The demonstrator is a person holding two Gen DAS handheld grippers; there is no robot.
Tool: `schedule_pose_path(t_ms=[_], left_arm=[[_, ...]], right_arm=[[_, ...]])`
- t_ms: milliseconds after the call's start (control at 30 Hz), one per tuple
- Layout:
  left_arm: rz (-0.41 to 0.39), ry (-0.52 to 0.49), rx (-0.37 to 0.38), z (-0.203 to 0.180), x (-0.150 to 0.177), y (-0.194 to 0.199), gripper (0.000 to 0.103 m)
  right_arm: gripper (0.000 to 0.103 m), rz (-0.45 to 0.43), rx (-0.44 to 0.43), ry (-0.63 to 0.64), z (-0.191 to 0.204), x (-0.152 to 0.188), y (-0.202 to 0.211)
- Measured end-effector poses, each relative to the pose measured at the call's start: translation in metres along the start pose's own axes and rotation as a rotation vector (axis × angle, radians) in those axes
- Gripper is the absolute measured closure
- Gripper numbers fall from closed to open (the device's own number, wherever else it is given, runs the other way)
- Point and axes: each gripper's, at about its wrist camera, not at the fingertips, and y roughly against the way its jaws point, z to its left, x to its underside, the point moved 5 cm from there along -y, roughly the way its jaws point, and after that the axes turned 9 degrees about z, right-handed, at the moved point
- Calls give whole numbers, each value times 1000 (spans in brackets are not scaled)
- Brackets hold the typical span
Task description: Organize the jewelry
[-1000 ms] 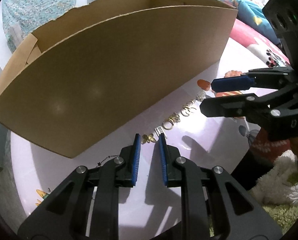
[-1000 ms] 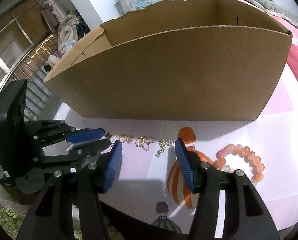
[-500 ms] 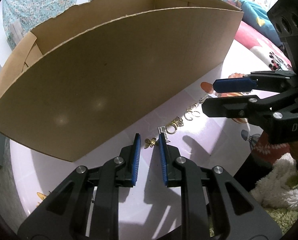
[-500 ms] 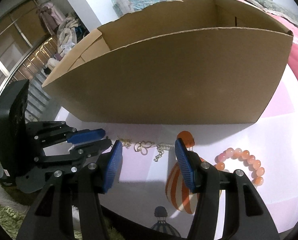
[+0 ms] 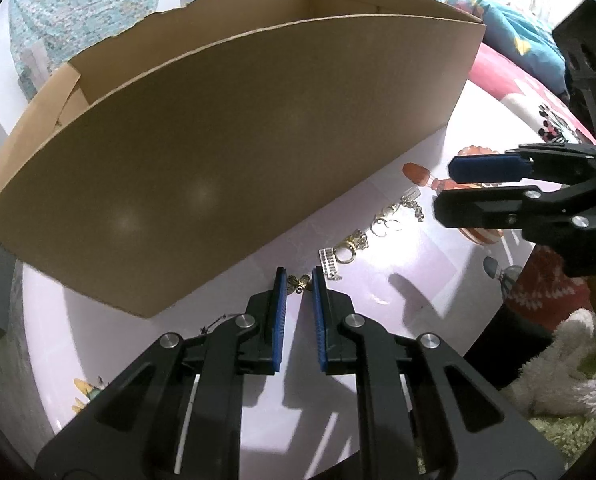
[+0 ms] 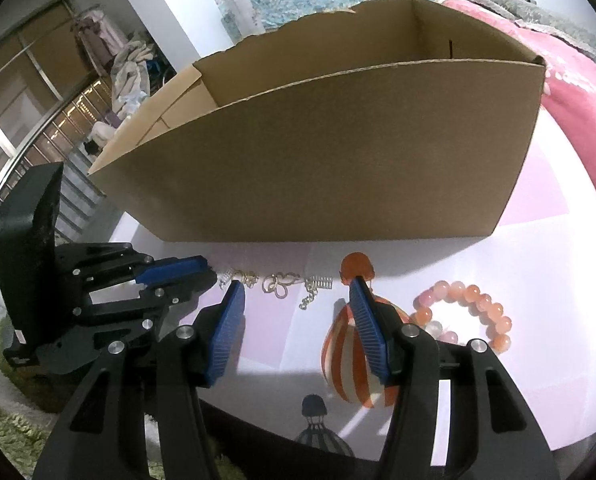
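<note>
A row of small gold and silver pieces lies on the table [image 5: 378, 344] in front of a big cardboard box [image 5: 226, 152]. My left gripper [image 5: 299, 277] reaches down with a gold butterfly charm [image 5: 300, 282] between its blue pads; the jaws are closing and a thin gap still shows. Beyond it lie a gold ring [image 5: 348, 251] and linked rings [image 5: 386, 222]. My right gripper [image 6: 297, 286] hangs open over linked gold rings [image 6: 278, 285] and a silver chain [image 6: 316, 287]. A pink bead bracelet [image 6: 470, 312] lies to its right.
The cardboard box [image 6: 338, 152] walls off the far side of the table. The two grippers point at each other across the jewelry row, the right gripper [image 5: 444, 190] close on the right. A white plush toy [image 5: 558, 364] and green rug lie below the table edge.
The left jaws have narrowed around the butterfly charm. The right gripper has barely shifted and stays as wide as before.
</note>
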Motion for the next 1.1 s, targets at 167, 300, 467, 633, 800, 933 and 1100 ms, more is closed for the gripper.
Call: schedule_pose_path(t_ms=[167, 300, 467, 633, 800, 933, 1100], left_arm=[[3, 36, -12, 6, 8, 3, 91], [3, 62, -20, 11, 17, 7, 91], [-5, 84, -22, 14, 22, 9, 91], [-11, 79, -22, 12, 22, 9, 91], [-11, 73, -18, 12, 21, 8, 91], [-10, 67, -17, 12, 20, 8, 91], [-6, 60, -11, 9, 18, 6, 91]], right_arm=[[57, 8, 2, 14, 3, 5, 1], [64, 19, -1, 45, 11, 4, -2], [70, 35, 20, 104, 22, 0, -10], [77, 39, 35, 162, 32, -8, -18], [79, 43, 41, 178, 35, -13, -23], [79, 54, 52, 177, 35, -15, -26], [79, 67, 79, 184, 34, -15, -31]])
